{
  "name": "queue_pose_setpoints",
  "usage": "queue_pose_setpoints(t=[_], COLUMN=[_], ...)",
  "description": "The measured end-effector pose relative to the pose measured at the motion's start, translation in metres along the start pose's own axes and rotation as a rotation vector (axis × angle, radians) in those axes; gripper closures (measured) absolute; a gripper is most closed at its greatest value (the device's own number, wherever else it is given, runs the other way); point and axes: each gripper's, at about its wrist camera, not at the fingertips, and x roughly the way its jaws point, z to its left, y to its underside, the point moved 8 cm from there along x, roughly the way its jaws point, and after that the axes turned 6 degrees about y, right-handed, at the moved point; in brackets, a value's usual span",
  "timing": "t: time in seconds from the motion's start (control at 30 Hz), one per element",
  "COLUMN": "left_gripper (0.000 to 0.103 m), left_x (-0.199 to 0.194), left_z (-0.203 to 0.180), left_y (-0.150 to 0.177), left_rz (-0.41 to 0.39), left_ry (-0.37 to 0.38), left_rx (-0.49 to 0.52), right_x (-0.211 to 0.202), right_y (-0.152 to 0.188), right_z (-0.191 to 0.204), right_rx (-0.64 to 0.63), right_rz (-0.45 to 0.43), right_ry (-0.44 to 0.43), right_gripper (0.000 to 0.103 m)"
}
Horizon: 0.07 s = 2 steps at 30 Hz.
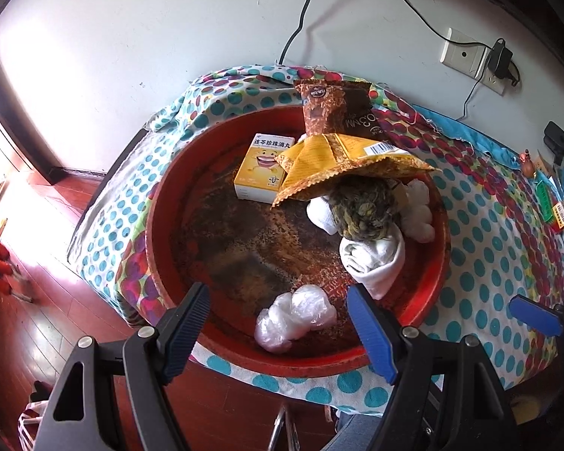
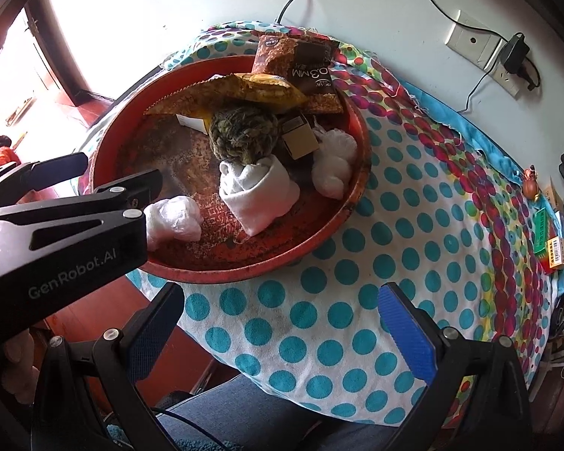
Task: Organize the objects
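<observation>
1. The left gripper (image 1: 278, 323), black with blue-padded fingers, hangs with its jaws spread wide and nothing between them, above the near rim of the round red tray (image 1: 158, 225).
2. Just beyond its fingertips a crumpled clear plastic bag (image 1: 295, 317) lies on the tray's near edge.
3. The right gripper (image 2: 282, 323) is likewise spread apart and holds nothing, over the polka-dot cloth (image 2: 413, 225) beside the tray (image 2: 342, 210).
4. Farther in, a rolled white towel (image 1: 372, 259) lies touching a ball of olive-green yarn (image 1: 363, 208).
5. A flat yellow snack packet (image 1: 342, 165) rests across the yarn and overlaps a small yellow-and-white medicine box (image 1: 261, 167).
6. A brown granola pouch (image 1: 327, 107) leans on the tray's far rim.
7. A white bunched plastic bag (image 1: 419, 212) sits by the right rim.
</observation>
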Motion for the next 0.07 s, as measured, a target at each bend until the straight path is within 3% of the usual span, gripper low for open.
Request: queue_pose_setpoints(t=[0.07], left_gripper=[0.026], left_x=[-0.0001], left_z=[0.0004], left_y=[-0.0006], left_rz=[-0.006], left_ry=[-0.010], left_rx=[0.008], right_x=[0.0004], right_y=[-0.0003], right_z=[-0.0002], right_rx=[0.001], right_rz=[-0.001], right_ry=[0.003], right_gripper=[0.001])
